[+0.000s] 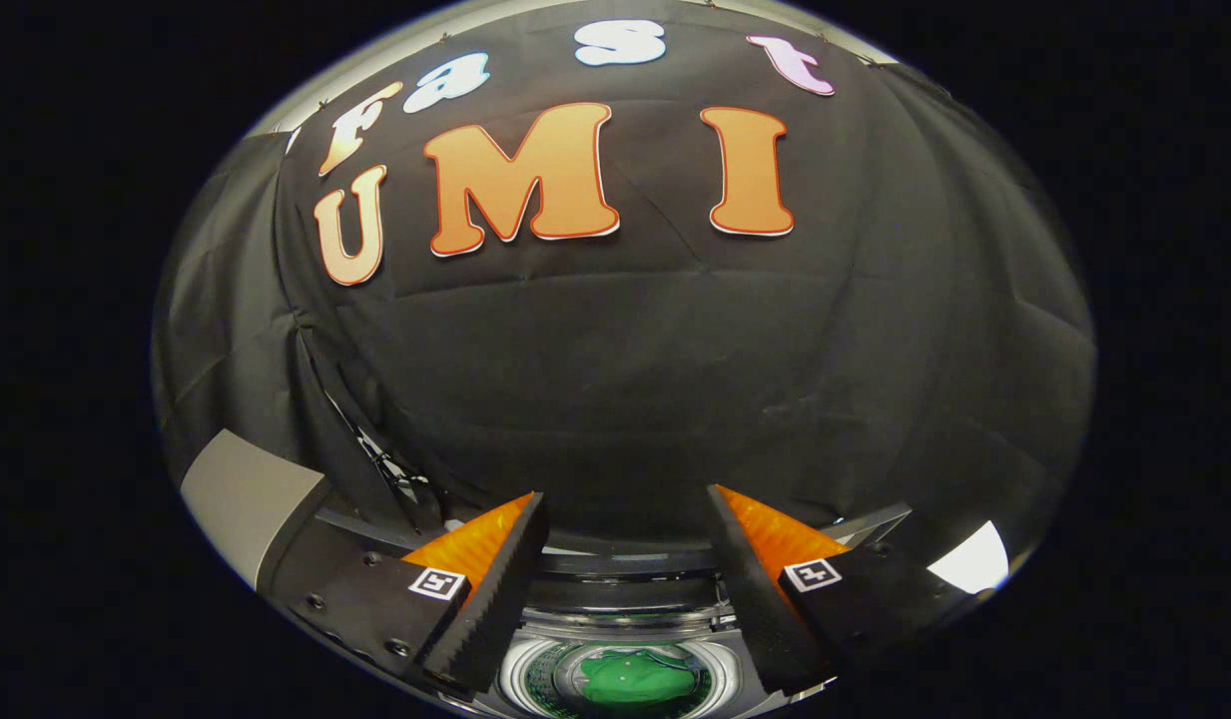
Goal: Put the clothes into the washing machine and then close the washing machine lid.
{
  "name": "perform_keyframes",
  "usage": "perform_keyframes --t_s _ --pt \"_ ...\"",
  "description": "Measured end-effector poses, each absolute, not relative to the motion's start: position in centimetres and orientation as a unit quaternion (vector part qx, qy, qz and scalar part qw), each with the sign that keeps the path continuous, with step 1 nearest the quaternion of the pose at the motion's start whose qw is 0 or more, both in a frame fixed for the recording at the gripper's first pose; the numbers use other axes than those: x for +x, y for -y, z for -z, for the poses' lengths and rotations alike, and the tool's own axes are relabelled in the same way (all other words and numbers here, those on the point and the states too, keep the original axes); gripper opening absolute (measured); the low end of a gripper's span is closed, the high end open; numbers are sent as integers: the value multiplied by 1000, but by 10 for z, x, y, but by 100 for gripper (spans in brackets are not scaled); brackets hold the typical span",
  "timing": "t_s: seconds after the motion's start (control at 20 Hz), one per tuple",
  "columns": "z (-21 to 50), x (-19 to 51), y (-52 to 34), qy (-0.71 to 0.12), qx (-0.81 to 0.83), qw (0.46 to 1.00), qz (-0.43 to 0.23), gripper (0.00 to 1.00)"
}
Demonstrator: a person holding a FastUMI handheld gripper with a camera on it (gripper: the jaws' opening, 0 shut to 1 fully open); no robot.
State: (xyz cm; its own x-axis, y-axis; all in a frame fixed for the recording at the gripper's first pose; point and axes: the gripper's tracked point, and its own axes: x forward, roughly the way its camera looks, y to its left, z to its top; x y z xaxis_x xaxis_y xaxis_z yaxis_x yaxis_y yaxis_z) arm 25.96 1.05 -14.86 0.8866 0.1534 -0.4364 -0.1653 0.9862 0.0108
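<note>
my jaws (625,559): spread wide, nothing in them | green clothes (638,679): down in the washing machine (535,671) drum, bottom center, between my fingers

A crumpled green cloth garment (625,679) lies inside the round steel washing machine drum (523,679), below the parted jaws.

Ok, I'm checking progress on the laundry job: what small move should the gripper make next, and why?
Probably swing toward the lid to close it. The green clothes already lie inside the washing machine drum, seen below between the fingers, and the gripper is open and holds nothing. What looks like the raised grey lid stands off to one side.
</note>
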Motion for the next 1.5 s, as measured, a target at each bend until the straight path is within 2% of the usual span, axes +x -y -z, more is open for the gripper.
perform_keyframes --t_s 0.85,1.1,1.2,1.5 --pt "168 155 2 -227 -13 971 -76 99" --pt "228 108 -7 -303 33 946 -108 99" --pt "238 103 -2 -305 33 945 -109 99" --pt "217 94 29 -281 35 954 -94 99"
